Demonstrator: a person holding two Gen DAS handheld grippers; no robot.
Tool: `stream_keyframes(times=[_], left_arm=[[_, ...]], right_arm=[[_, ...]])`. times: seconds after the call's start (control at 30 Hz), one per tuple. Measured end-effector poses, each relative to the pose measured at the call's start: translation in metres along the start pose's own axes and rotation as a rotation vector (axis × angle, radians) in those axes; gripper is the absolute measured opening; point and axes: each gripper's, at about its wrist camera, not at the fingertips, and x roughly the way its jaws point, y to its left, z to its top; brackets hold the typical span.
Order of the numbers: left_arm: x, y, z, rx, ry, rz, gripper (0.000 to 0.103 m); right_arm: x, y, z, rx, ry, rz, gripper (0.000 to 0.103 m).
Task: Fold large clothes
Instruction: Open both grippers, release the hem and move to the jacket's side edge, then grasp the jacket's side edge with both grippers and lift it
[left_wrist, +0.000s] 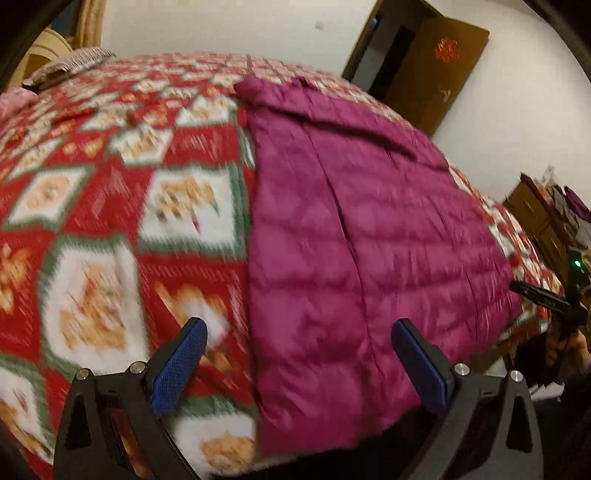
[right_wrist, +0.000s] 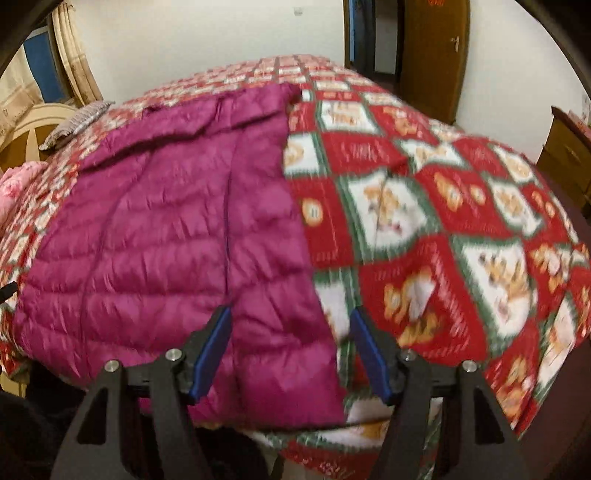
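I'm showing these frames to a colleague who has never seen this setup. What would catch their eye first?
Most striking is the magenta quilted jacket, spread flat on the bed near its front edge. Next is the loud red, white and green patterned bedspread under it, covering the whole bed. The blue-padded left gripper and right gripper both hover open at the jacket's near hem, one by each lower corner.

Magenta jacket (left_wrist: 369, 240) — red-checked bedspread (left_wrist: 110, 206)
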Motion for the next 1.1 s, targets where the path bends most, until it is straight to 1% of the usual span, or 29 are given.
stream_keyframes(times=[0.1,0.23,0.3,0.37,0.4,0.43,0.47,0.5,0.53,0.57,0.6,0.63,0.67,0.73,0.87,1.0,1.1], left_arm=[[-0.002,-0.009,-0.009,0.033,0.003,-0.001,0.101],[0.000,-0.010,-0.014,0.026,0.022,-0.031,0.100],[-0.002,-0.007,-0.015,0.008,0.019,-0.051,0.099],[-0.004,-0.005,-0.015,-0.007,0.016,-0.063,0.089],[-0.003,-0.004,-0.015,-0.012,0.019,-0.054,0.076],[-0.002,-0.003,-0.015,-0.016,0.025,-0.039,0.068],[-0.001,-0.003,-0.014,-0.020,0.025,-0.034,0.064],[-0.002,-0.002,-0.014,-0.025,0.022,-0.032,0.052],[-0.002,0.000,-0.014,-0.036,0.025,-0.042,0.034],[-0.001,0.002,-0.014,-0.048,0.032,-0.053,0.025],[0.001,0.006,-0.015,-0.079,0.046,-0.083,0.019],[0.001,0.006,-0.015,-0.090,0.046,-0.092,0.017],[0.001,0.006,-0.016,-0.095,0.044,-0.095,0.015],[-0.003,0.003,-0.015,-0.084,0.034,-0.108,0.007],[-0.018,-0.005,-0.011,-0.061,-0.007,-0.163,0.004],[-0.039,-0.017,-0.003,-0.020,-0.064,-0.209,0.003],[-0.055,-0.020,0.003,-0.015,-0.107,-0.253,0.003]], right_arm=[[0.012,-0.002,-0.008,0.002,0.044,0.013,0.067],[0.019,-0.002,-0.011,0.002,0.067,0.050,0.061],[0.020,-0.003,-0.014,0.004,0.086,0.081,0.056],[0.021,-0.005,-0.017,0.010,0.101,0.109,0.047],[0.020,-0.005,-0.021,0.014,0.102,0.119,0.044],[0.019,-0.005,-0.023,0.019,0.099,0.132,0.037],[0.018,-0.006,-0.024,0.020,0.096,0.138,0.028],[0.018,-0.005,-0.025,0.016,0.092,0.141,0.023],[0.016,-0.004,-0.027,0.015,0.087,0.145,0.018],[0.015,-0.004,-0.028,0.016,0.081,0.153,0.014],[0.013,-0.003,-0.028,0.018,0.077,0.161,0.012],[0.011,-0.003,-0.029,0.020,0.073,0.166,0.011],[0.010,-0.001,-0.028,0.022,0.070,0.170,0.010],[0.005,-0.002,-0.028,0.037,0.056,0.193,0.009],[-0.020,-0.005,-0.026,0.093,-0.002,0.282,0.008],[-0.043,-0.005,-0.024,0.114,-0.053,0.347,0.008],[-0.058,-0.001,-0.023,0.124,-0.080,0.392,0.008]])
